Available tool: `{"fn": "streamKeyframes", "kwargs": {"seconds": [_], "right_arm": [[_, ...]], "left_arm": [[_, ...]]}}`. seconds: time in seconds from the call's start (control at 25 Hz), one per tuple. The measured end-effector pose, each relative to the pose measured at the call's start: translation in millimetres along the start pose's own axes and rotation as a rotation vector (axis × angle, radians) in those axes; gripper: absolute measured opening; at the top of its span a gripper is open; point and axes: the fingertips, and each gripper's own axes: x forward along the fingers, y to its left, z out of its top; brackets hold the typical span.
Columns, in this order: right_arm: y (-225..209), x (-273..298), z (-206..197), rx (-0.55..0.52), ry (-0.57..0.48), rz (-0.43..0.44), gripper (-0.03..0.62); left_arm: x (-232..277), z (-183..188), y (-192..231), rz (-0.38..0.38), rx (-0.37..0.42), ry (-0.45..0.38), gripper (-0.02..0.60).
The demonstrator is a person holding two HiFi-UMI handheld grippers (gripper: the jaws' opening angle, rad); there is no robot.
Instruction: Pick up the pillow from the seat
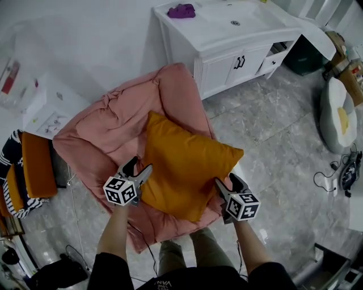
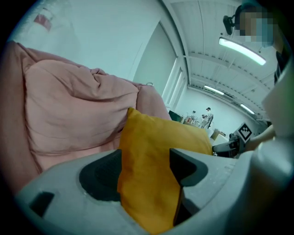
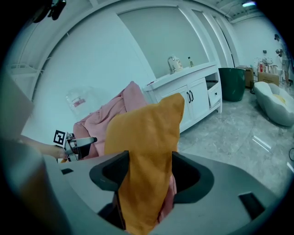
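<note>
The pillow (image 1: 184, 173) on the seat (image 1: 108, 130) looks soft, light and floppy, so with your left tool (image 1: 143, 166) and right tool (image 1: 225, 180) both open around its opposite edges, bite deep into the stuffing.

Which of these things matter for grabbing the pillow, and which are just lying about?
In the job: pillow, pink seat under it, left gripper and right gripper, each open astride a pillow edge.
Lying about: white cabinet, purple cloth on it, dark bin, white cushion.
</note>
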Motion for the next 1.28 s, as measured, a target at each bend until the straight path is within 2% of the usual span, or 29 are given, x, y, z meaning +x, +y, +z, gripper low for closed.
{"fn": "streamKeyframes", "kwargs": {"seconds": [0.24,0.44,0.6,0.72,0.84,1.0,1.16,1.28], "right_arm": [[-3.3,11.7,-2.4,0.056,-0.003,0.022,0.273],[-6.1,19.2,-4.7,0.088,-0.021,0.034,0.273],[-4.8,20.4,-4.1,0.108,-0.041,0.034,0.269],[-2.1,20.4,-5.3,0.11,-0.056,0.028,0.228],[1.6,20.3,-7.0,0.106,-0.063,0.013,0.186],[8.0,18.9,-11.1,0.059,-0.046,-0.019,0.122],[17.0,13.6,-15.9,0.01,-0.035,-0.044,0.071],[23.4,6.4,-21.1,0.0,-0.034,-0.054,0.051]], "left_arm": [[31.1,-8.2,31.2,-0.02,-0.051,0.069,0.33],[52.7,-21.5,33.7,-0.062,-0.024,0.158,0.331],[65.7,-22.5,30.9,-0.101,-0.016,0.181,0.336],[72.2,-24.9,27.2,-0.124,-0.053,0.17,0.331],[69.8,-27.1,19.7,-0.148,-0.085,0.145,0.248],[62.7,-28.8,12.9,-0.135,-0.074,0.144,0.138],[50.5,-31.2,8.1,-0.113,-0.076,0.127,0.083],[38.2,-32.9,2.7,-0.112,-0.083,0.11,0.064]]}}
